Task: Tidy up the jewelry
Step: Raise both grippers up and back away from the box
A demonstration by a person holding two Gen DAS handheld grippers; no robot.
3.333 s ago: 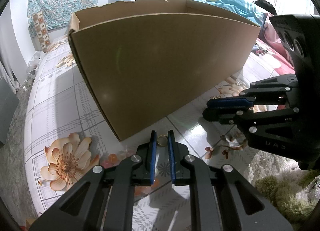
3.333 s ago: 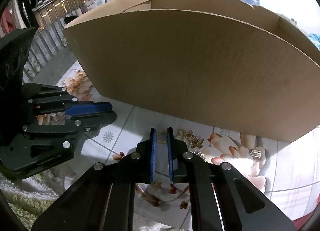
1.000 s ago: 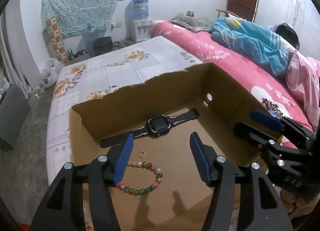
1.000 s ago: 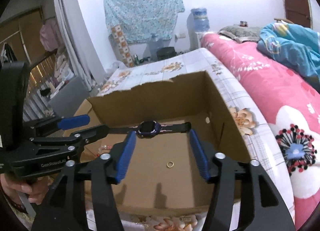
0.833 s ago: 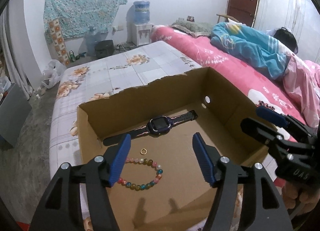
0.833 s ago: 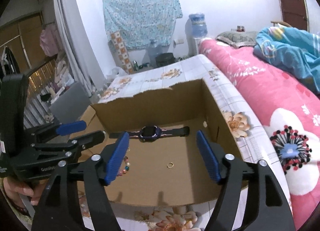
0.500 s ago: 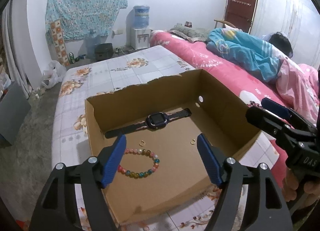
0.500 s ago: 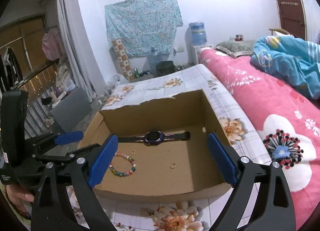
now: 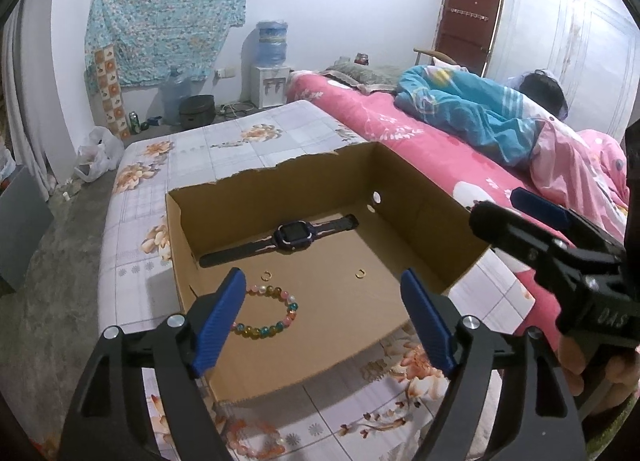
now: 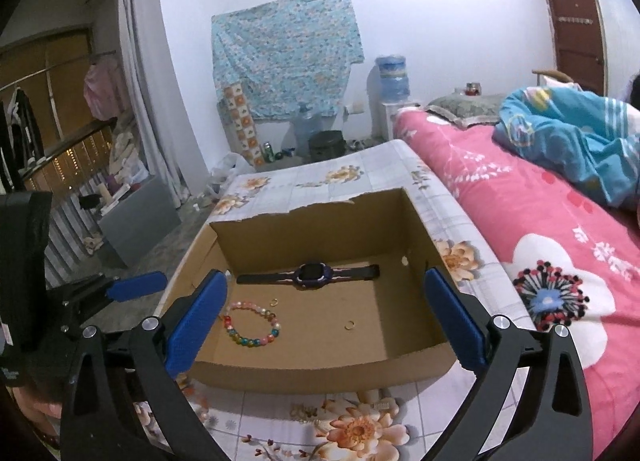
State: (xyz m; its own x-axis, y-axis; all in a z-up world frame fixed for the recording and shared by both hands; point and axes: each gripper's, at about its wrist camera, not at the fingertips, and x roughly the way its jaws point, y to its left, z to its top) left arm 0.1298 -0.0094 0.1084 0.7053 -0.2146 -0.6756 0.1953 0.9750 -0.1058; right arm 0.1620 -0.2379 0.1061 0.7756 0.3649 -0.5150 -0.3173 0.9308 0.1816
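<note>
Both the left gripper (image 9: 322,315) and the right gripper (image 10: 326,319) have just been opening and now hang released and empty above the cardboard box (image 10: 316,375), where two gold rings (image 9: 360,273) lie below them beside the bead bracelet (image 9: 267,311) and watch (image 9: 295,236). Remaining jewelry (image 10: 380,405) lies on the flowered worktop (image 10: 404,419) below the right gripper, outside the box's near wall; next, I'd lower there slowly and pinch one piece squarely.

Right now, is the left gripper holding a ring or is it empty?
Empty and open. The left gripper has just been opening, nothing between its blue pads; both small gold rings lie loose on the cardboard box floor.
</note>
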